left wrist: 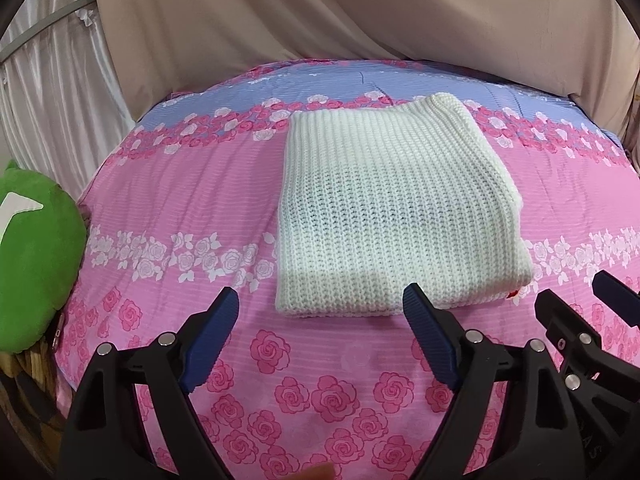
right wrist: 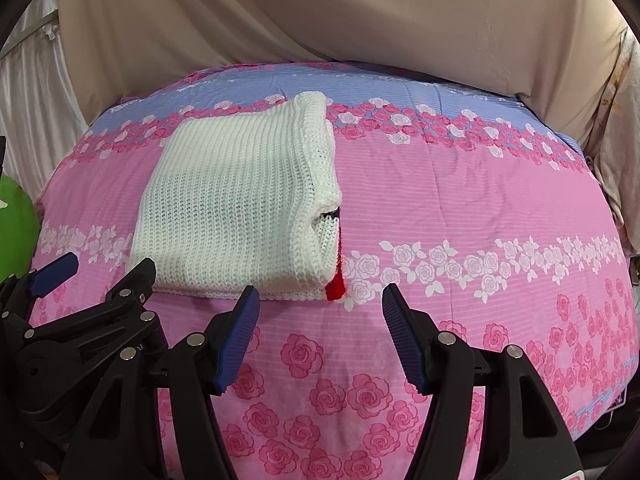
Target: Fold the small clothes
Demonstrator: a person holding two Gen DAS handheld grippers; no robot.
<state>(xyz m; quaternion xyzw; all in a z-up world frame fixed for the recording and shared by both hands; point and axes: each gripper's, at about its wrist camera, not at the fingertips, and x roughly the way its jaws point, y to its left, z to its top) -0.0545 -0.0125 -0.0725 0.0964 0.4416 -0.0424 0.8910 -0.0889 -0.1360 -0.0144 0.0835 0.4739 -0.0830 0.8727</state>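
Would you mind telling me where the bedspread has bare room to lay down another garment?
The widest free patch is the pink bedspread right of the folded white knit, out to the beige drape. A narrower strip lies between the knit and the green cushion. Nearest us it is crowded by both grippers.

A folded white knit sweater (right wrist: 240, 204) lies on the pink rose-print bedspread (right wrist: 460, 200); a red bit (right wrist: 335, 286) shows at its near right corner; the right gripper (right wrist: 318, 304) hovers just before it, jaws apart and empty; the left gripper (right wrist: 102, 266) is beside it.
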